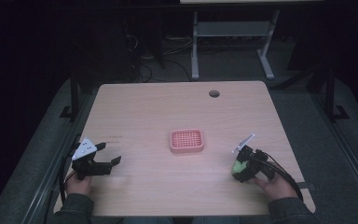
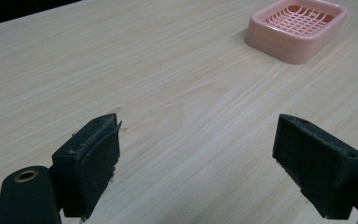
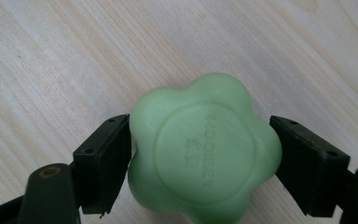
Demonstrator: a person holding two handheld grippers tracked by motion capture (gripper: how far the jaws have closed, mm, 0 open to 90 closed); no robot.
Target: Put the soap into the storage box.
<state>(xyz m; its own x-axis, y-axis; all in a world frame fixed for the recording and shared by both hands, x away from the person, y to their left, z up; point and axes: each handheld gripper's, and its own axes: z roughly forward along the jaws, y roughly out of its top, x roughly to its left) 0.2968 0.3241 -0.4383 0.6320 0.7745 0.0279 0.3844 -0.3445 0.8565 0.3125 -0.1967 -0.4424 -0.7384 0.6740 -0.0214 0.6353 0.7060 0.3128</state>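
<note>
A green flower-shaped soap [image 3: 205,149] sits between the two black jaws of my right gripper [image 3: 200,163], which touch its sides; in the high view the green soap [image 1: 238,168] is at the tip of the right gripper [image 1: 241,169], near the table's front right. A pink slotted soap dish [image 1: 186,141] lies at the table's middle, and the same pink dish [image 2: 296,29] is ahead and to the right in the left gripper view. My left gripper [image 1: 107,158] rests at the front left, open, with bare wood between its jaws [image 2: 196,163].
The light wooden table [image 1: 158,107] has a round cable hole [image 1: 214,94] near its far edge. Beyond it stand the legs of a grey desk frame [image 1: 195,51] and cables on the dark floor.
</note>
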